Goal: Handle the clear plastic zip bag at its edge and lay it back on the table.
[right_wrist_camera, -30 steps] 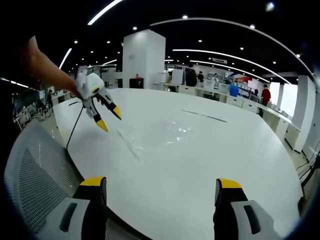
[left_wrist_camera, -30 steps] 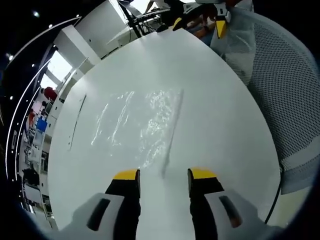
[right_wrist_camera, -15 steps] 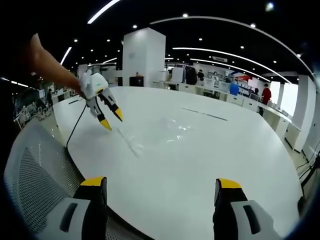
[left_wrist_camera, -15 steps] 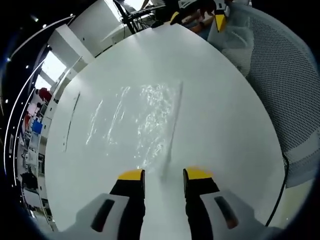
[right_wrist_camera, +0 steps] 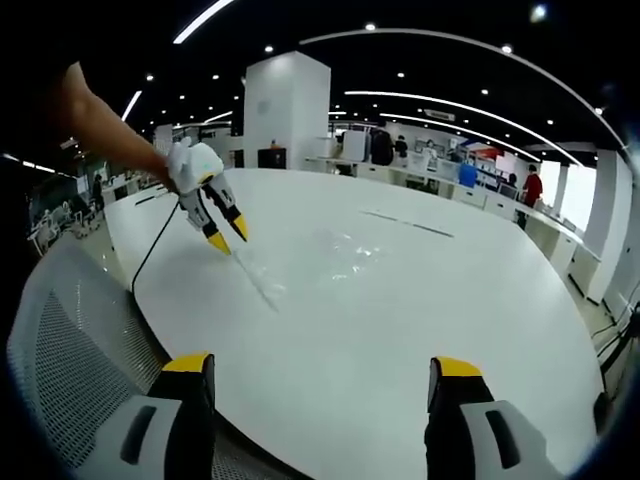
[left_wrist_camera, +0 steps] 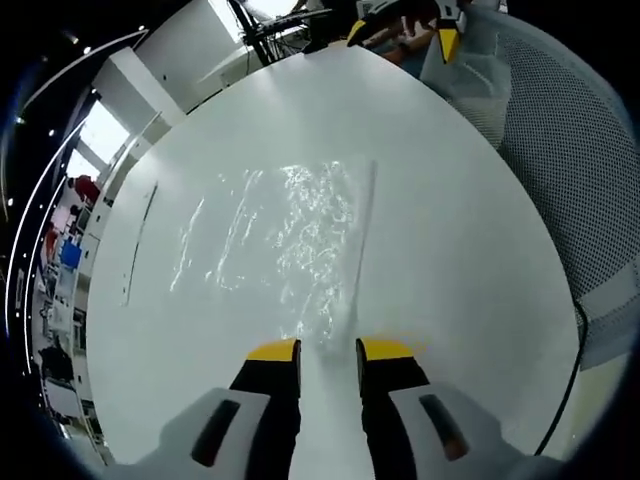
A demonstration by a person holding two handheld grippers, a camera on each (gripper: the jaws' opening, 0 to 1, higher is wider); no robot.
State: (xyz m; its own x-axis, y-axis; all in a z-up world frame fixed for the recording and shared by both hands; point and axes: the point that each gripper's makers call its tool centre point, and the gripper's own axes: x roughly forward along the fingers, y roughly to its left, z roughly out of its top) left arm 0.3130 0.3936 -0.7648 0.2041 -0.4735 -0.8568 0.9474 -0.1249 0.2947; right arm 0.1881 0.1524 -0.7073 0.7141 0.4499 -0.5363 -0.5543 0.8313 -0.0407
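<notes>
The clear plastic zip bag (left_wrist_camera: 290, 240) lies flat and crinkled on the white table (left_wrist_camera: 460, 260), its zip strip running along the right side. My left gripper (left_wrist_camera: 328, 350) is low over the bag's near edge, its yellow-tipped jaws narrowly apart with the zip end between them. In the right gripper view the left gripper (right_wrist_camera: 228, 237), held by a hand, points down at the end of the bag (right_wrist_camera: 340, 255). My right gripper (right_wrist_camera: 325, 365) hangs wide open over the table's near rim (right_wrist_camera: 400, 330), holding nothing; its yellow tips (left_wrist_camera: 400, 35) show at the far table edge.
A grey mesh chair (left_wrist_camera: 570, 180) stands beside the table, also low on the left (right_wrist_camera: 70, 340). A thin black cable (right_wrist_camera: 150, 255) trails off the table edge. Desks, a white pillar (right_wrist_camera: 285, 120) and people stand far behind.
The left gripper has come down closer to the bag's near edge and its jaws have narrowed around the zip end. The right gripper has stayed still and wide open.
</notes>
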